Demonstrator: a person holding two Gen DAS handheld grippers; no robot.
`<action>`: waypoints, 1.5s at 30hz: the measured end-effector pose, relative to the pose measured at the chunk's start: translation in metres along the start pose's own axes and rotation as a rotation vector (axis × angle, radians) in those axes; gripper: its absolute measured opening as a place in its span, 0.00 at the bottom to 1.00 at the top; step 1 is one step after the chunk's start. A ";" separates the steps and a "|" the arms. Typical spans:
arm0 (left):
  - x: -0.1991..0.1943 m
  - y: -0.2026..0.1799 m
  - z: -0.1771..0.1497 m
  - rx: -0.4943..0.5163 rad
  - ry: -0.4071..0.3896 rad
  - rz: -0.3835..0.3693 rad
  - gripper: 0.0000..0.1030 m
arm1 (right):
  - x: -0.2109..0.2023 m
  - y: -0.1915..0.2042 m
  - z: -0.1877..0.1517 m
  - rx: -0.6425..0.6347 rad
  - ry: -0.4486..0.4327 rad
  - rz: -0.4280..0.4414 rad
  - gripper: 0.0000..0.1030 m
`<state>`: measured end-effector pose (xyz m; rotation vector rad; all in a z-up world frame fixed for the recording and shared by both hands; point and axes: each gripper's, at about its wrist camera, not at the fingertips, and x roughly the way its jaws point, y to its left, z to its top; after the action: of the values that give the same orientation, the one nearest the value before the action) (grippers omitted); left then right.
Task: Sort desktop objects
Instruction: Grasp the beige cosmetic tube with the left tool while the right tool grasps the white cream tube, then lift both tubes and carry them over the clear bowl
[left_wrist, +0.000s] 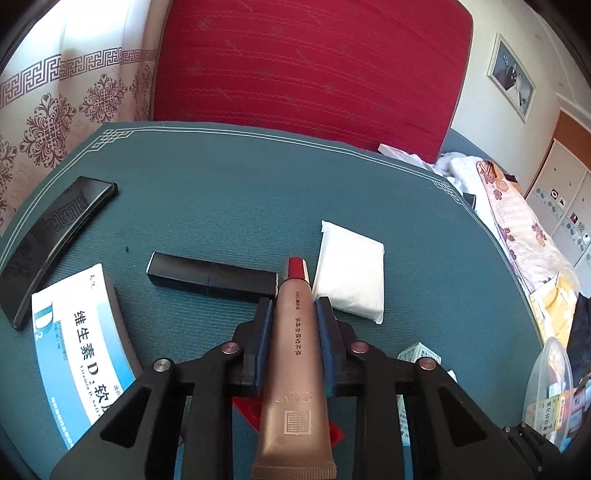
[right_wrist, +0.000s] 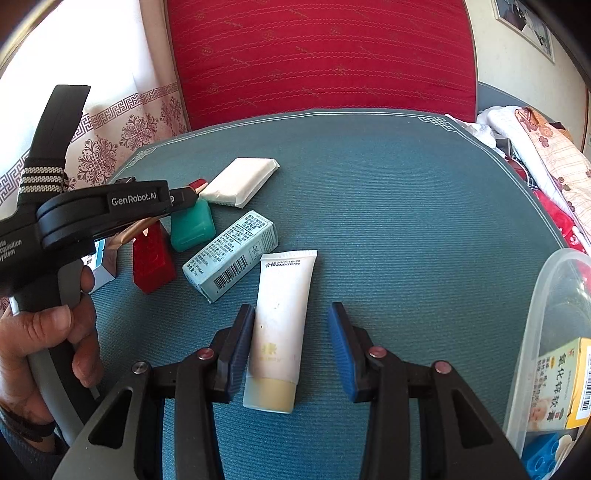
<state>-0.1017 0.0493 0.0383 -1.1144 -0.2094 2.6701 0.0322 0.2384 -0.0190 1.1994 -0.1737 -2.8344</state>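
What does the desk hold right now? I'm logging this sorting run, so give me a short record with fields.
surface: teal desk mat
left claw: shut on bronze tube with red cap
right claw: open, white cream tube lying between its pads
near bronze tube: black rectangular case, white packet
left edge: black phone, vitamin D box
right edge: clear plastic container

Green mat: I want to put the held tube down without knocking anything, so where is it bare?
Bare: the far stretch of the green mat between the white packet and the clear plastic container, and right of the white tube. Crowded: the left, around the red block, teal case and grey-blue carton.
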 end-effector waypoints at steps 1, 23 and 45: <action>-0.002 0.002 0.000 -0.003 0.001 -0.001 0.25 | 0.000 0.001 0.000 0.001 0.000 0.000 0.42; -0.035 -0.012 -0.008 0.038 -0.077 0.016 0.25 | -0.001 -0.001 0.000 0.033 -0.009 0.022 0.39; -0.009 0.008 -0.011 -0.029 0.009 0.027 0.22 | 0.002 0.000 0.000 0.039 -0.010 0.025 0.39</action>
<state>-0.0892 0.0398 0.0349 -1.1454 -0.2342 2.6935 0.0305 0.2382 -0.0200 1.1820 -0.2434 -2.8283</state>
